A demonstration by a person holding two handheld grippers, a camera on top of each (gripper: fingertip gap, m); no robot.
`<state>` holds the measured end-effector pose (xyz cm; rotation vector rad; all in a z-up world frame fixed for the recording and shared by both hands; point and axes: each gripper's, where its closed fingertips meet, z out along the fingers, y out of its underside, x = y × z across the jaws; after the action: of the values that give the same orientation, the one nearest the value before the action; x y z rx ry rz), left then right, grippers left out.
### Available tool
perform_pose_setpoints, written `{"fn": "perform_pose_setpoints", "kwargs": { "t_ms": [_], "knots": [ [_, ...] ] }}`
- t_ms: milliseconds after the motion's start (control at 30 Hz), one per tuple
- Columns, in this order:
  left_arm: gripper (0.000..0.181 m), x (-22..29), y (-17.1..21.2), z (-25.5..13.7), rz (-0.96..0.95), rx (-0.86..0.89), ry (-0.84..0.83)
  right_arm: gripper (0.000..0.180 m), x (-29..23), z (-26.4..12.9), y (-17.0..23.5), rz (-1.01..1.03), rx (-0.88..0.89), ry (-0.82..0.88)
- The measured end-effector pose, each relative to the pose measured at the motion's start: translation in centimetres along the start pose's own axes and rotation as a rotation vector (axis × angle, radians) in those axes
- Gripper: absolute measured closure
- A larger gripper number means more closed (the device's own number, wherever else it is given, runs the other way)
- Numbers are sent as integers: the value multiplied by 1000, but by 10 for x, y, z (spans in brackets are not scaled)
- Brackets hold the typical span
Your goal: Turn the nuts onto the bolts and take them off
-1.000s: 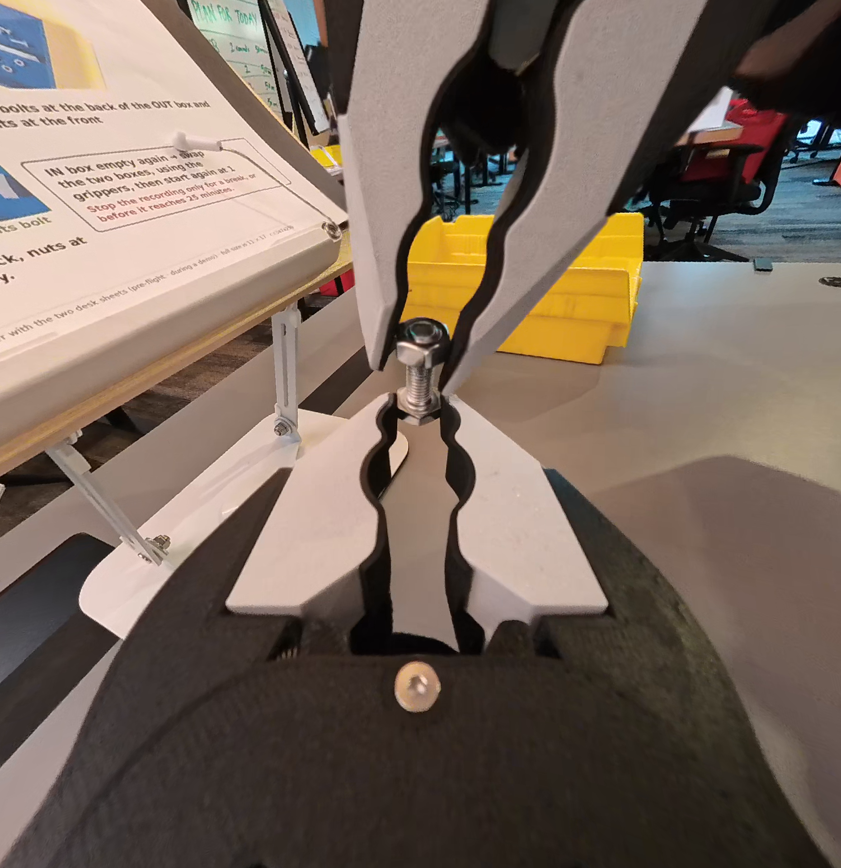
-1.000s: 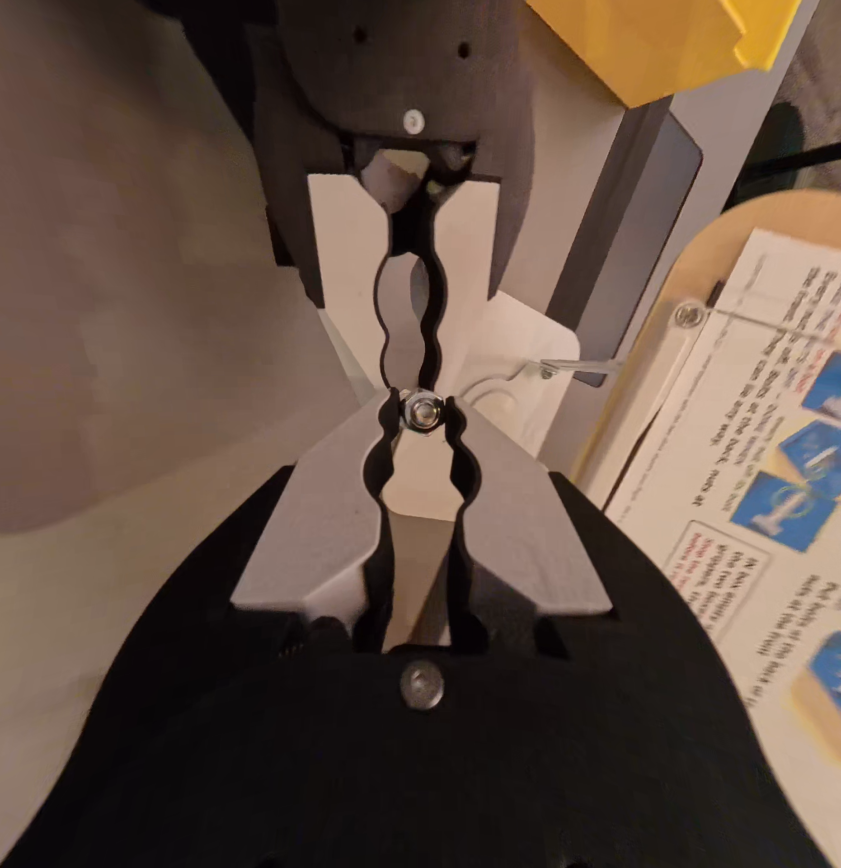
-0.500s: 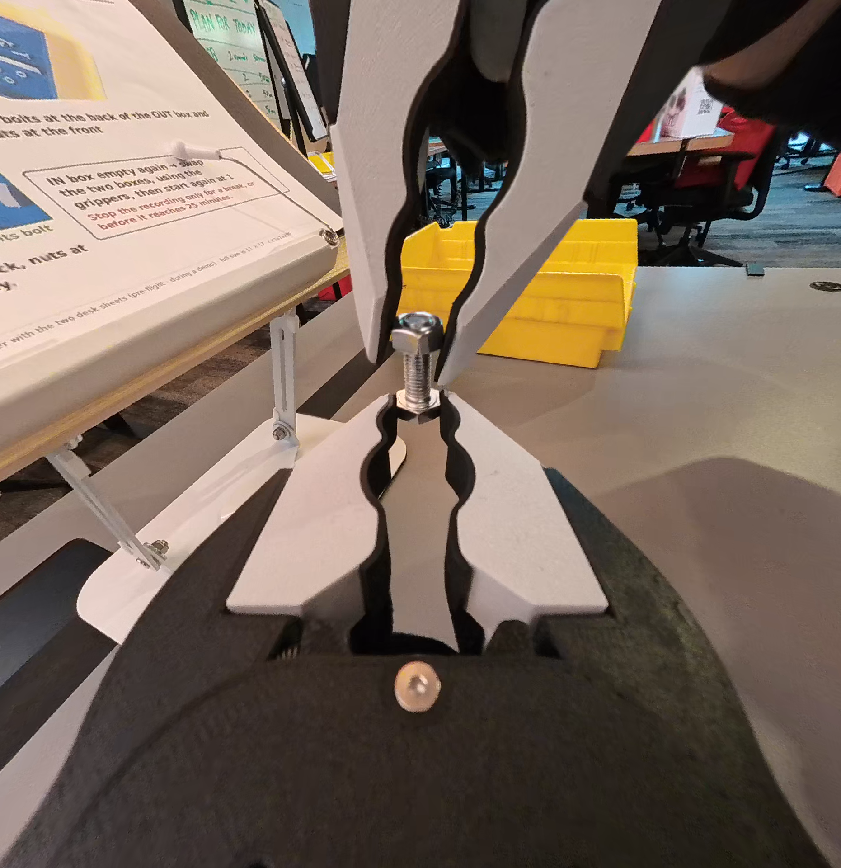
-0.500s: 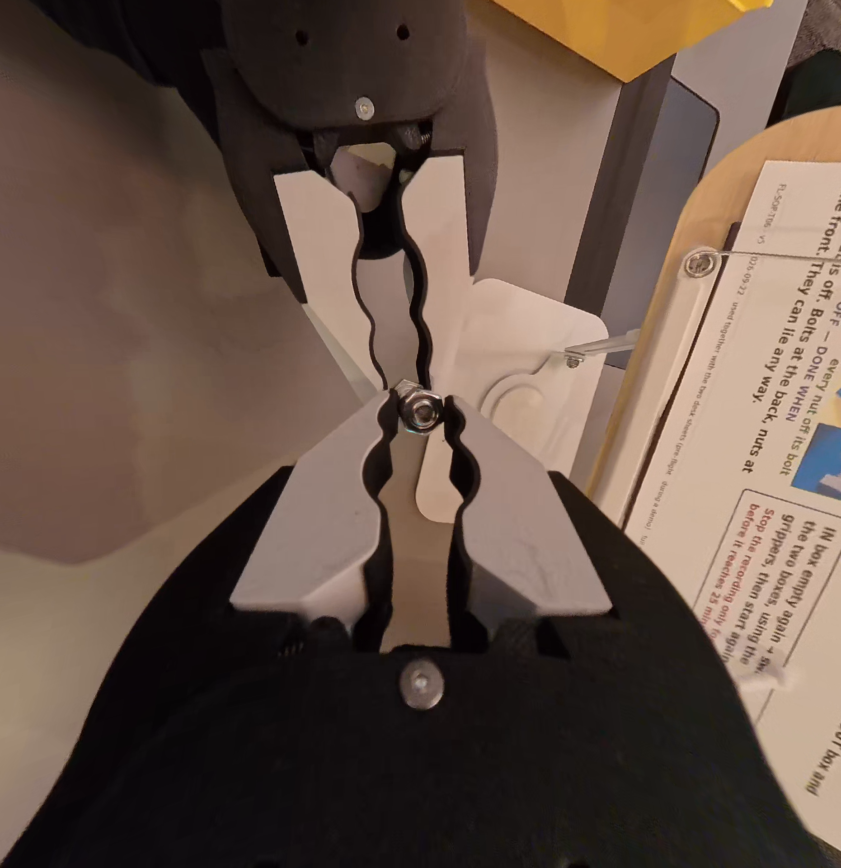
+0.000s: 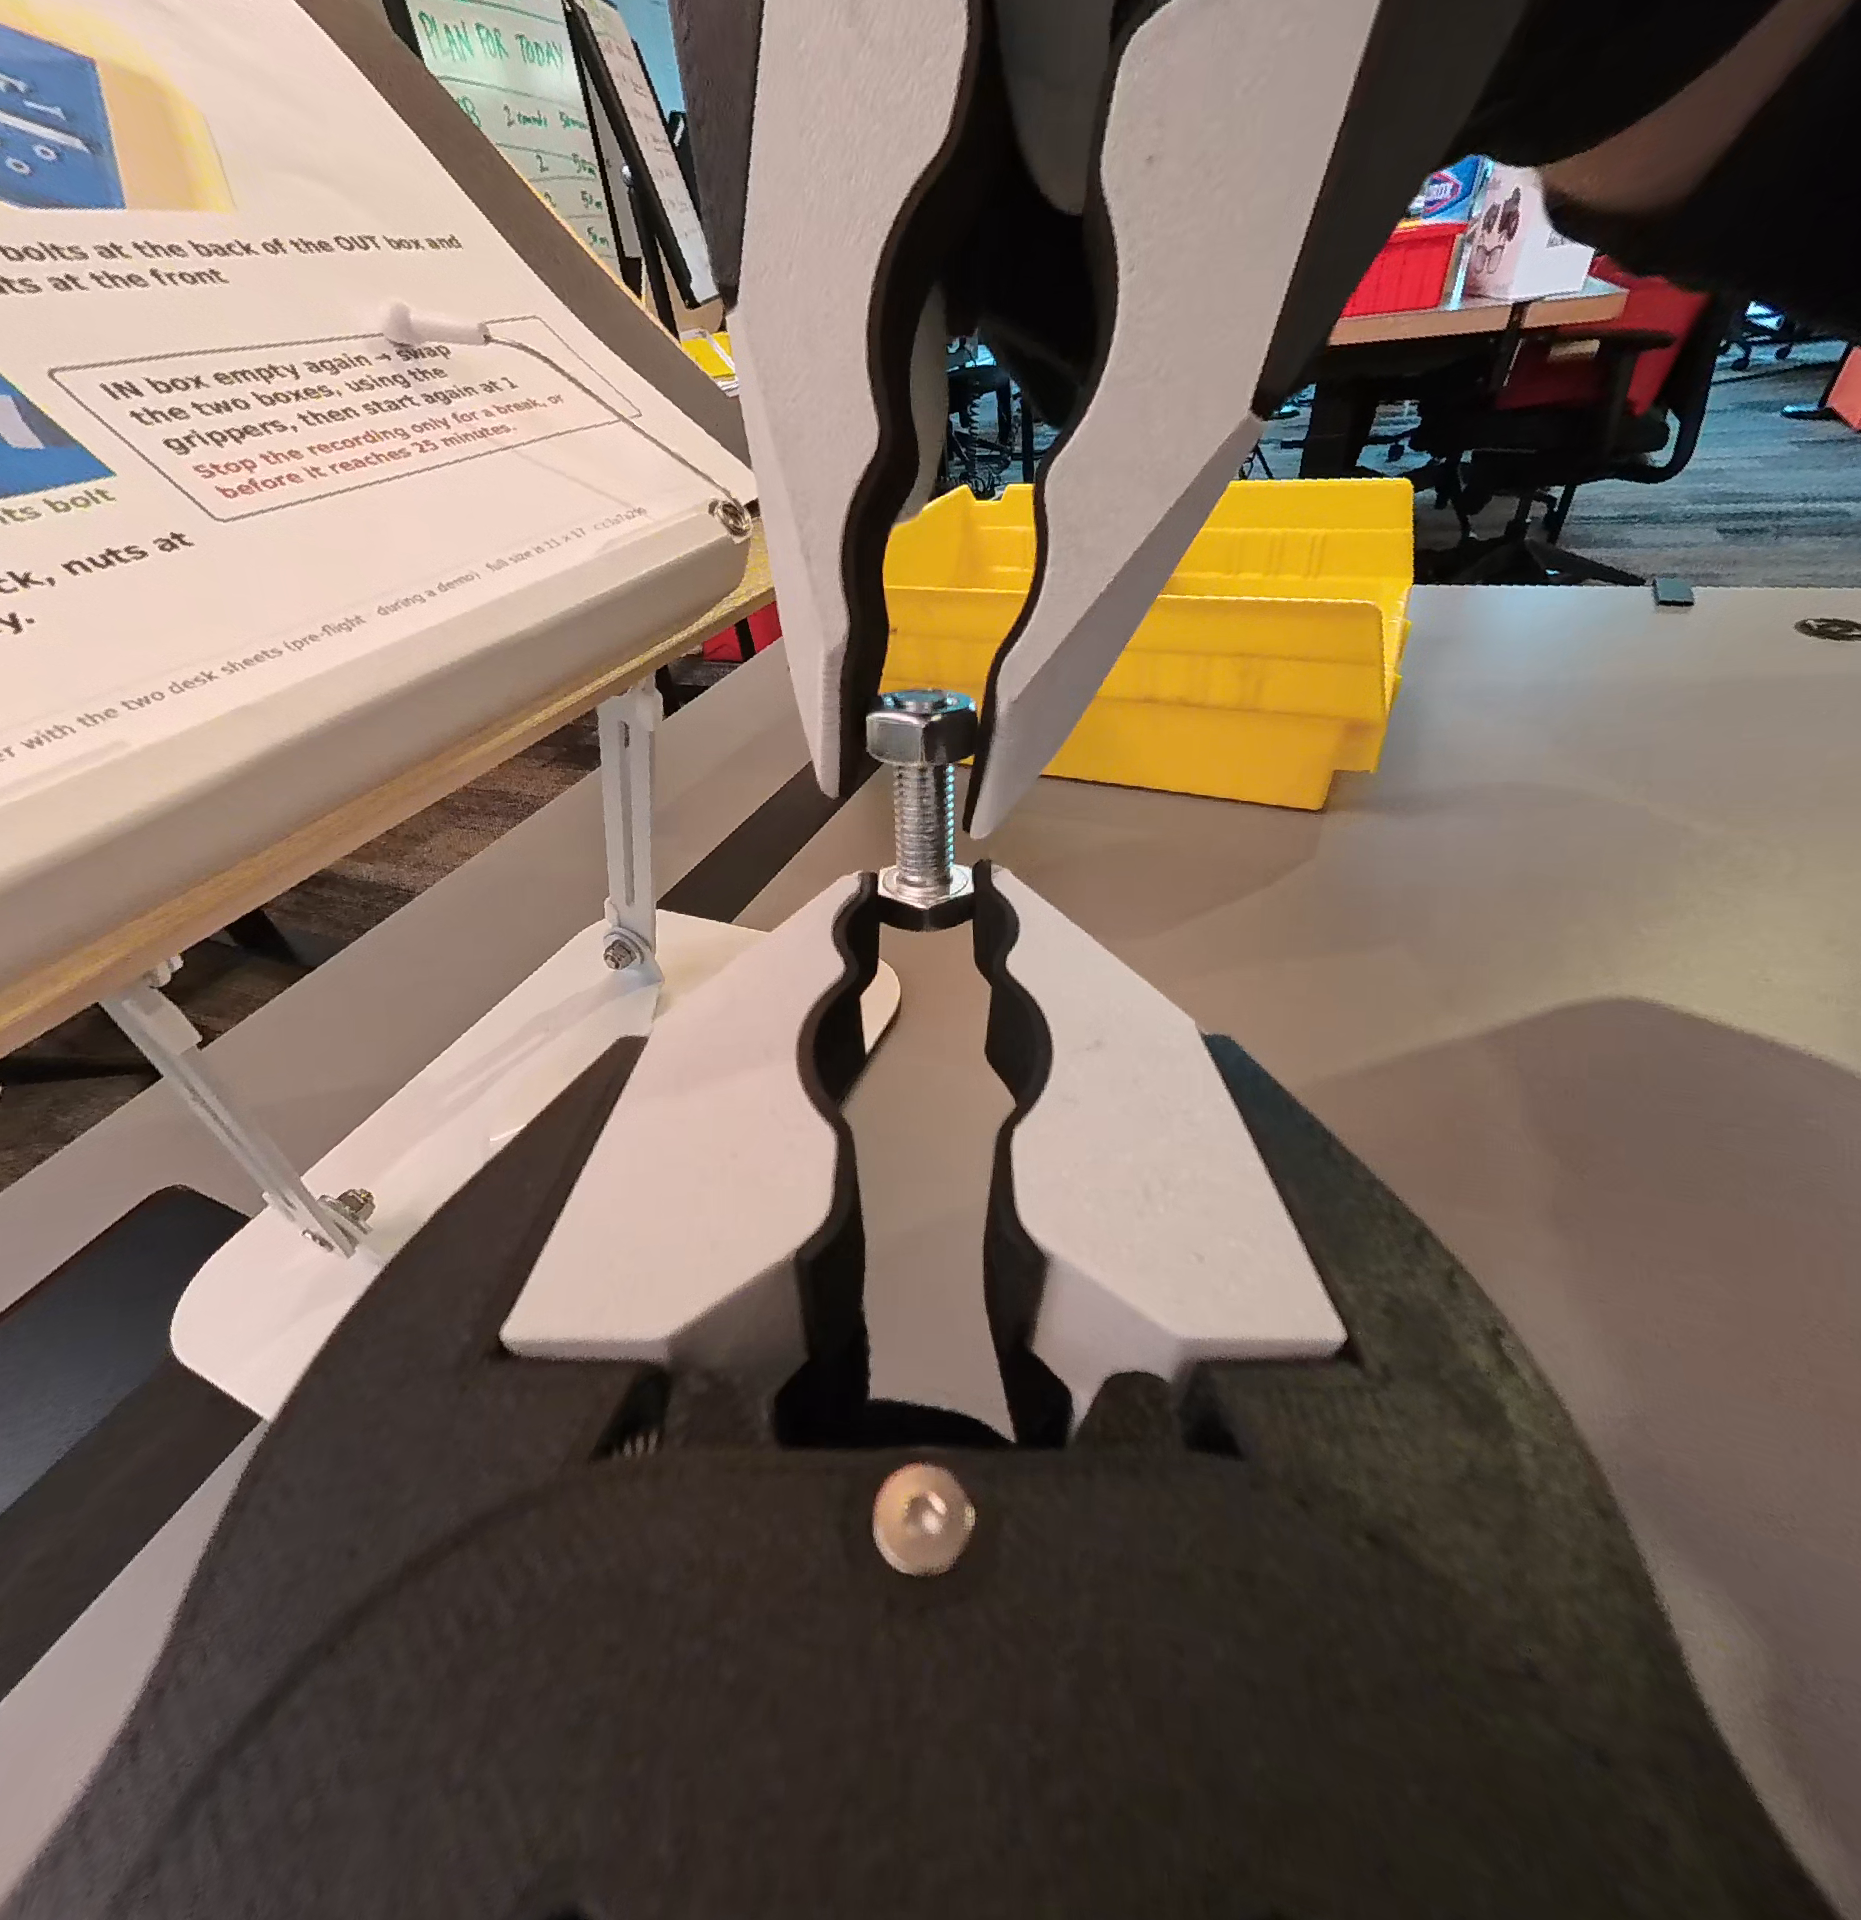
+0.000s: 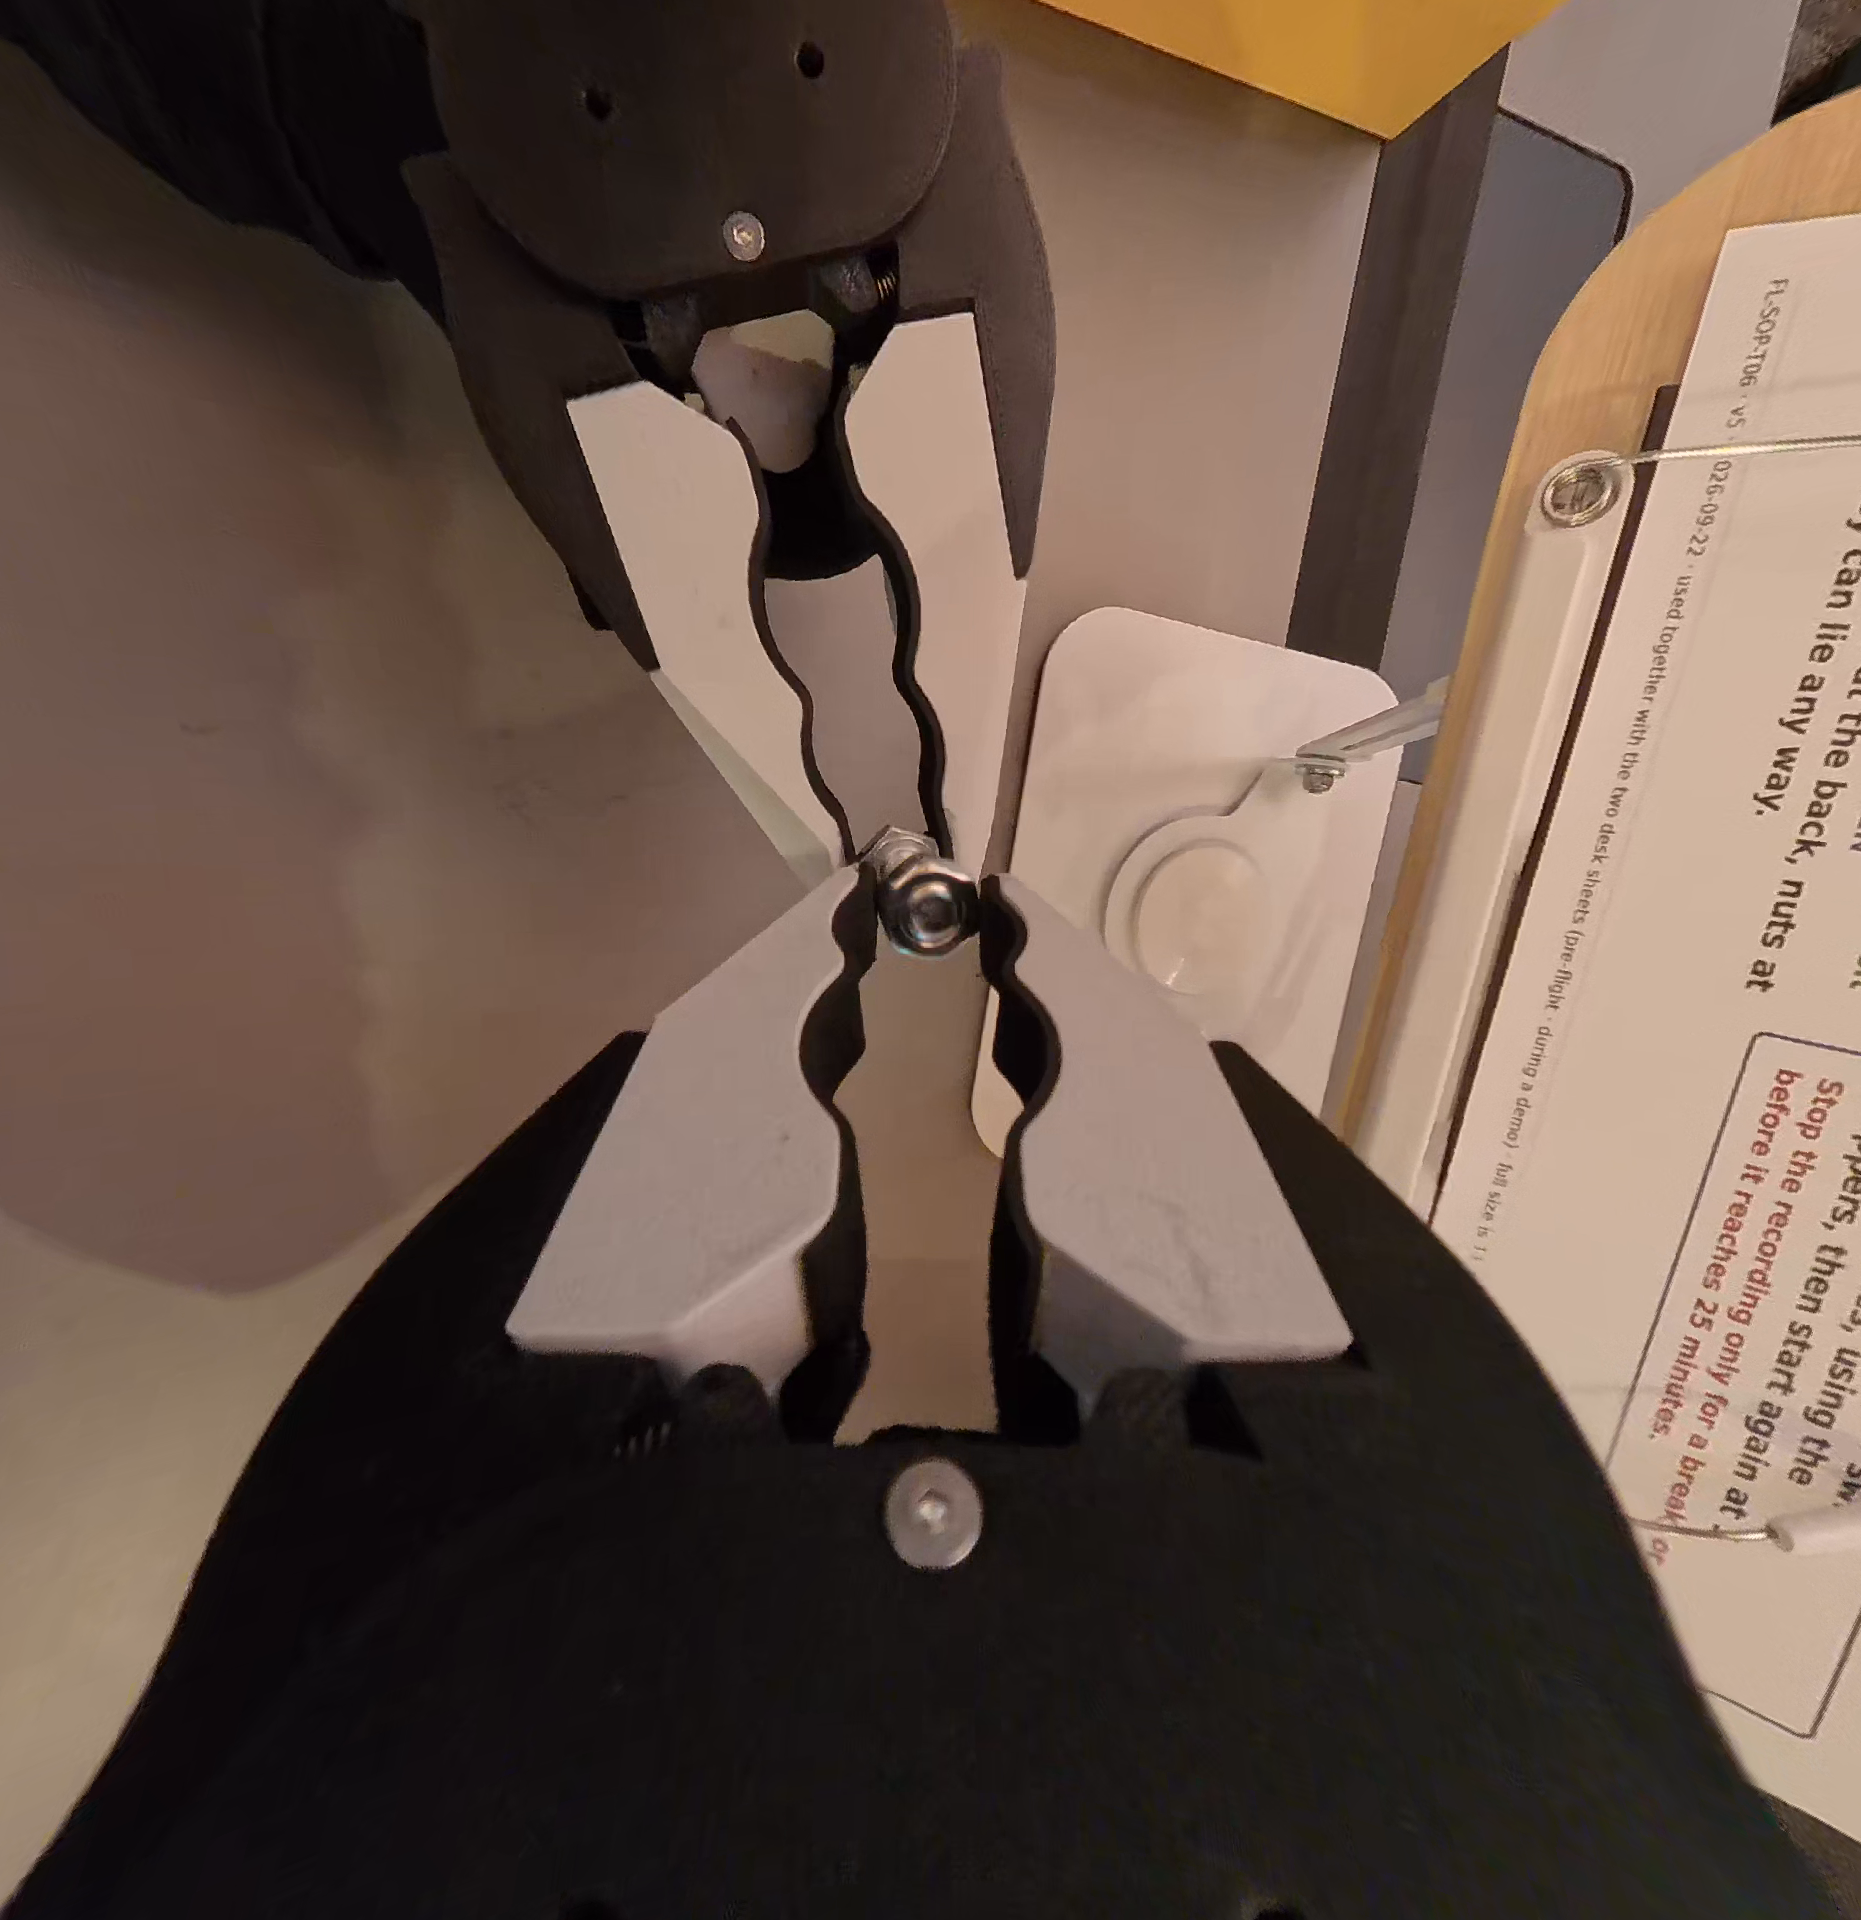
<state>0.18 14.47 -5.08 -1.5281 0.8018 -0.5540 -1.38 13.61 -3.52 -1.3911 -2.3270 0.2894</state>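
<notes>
Silver steel is clamped from two sides above the grey bench (image 5: 1528, 883); a bolt (image 5: 921, 805) is held upright, its hexagonal head uppermost and its threaded shank pointing down; the head is pinched between the fingertips of the right gripper (image 5: 910, 764), which descends from the top of the left wrist view with its white fingers (image 5: 812, 416) converging on the head; a nut (image 5: 924, 902) at the lower end of the shank is clenched between the tips of the left gripper (image 5: 924, 896), whose white fingers (image 5: 718, 1143) reach forward from below; a stretch of bare thread is seen between head and nut, so the nut sits near the end of the shank. In the right wrist view the bolt (image 6: 924, 916) is looked at end-on, gripped at the tips of the right gripper (image 6: 926, 914), with the nut (image 6: 890, 844) just behind it in the tips of the left gripper (image 6: 895, 831), which enters from the top. A yellow bin (image 5: 1196, 665) stands towards the far edge of the bench, well behind the bolt; a tilted document stand (image 5: 282, 520) bearing a printed sheet is set at the left edge, its white base plate (image 6: 1196, 790) lying on the bench just beside the grippers.
</notes>
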Motion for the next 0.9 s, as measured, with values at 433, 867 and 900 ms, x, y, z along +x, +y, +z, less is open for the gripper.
{"fn": "perform_pose_setpoints", "kwargs": {
  "t_ms": [433,867,900],
  "knots": [
    [165,-1,1,1,19,-13,-17,148,3,-1,2,396,93,-75],
    [165,1,6,4,24,-34,-10,162,-4,3,6,129,-24,-50],
    [165,2,7,4,28,-39,-9,162,-4,4,8,71,-53,-34]
  ]
}}
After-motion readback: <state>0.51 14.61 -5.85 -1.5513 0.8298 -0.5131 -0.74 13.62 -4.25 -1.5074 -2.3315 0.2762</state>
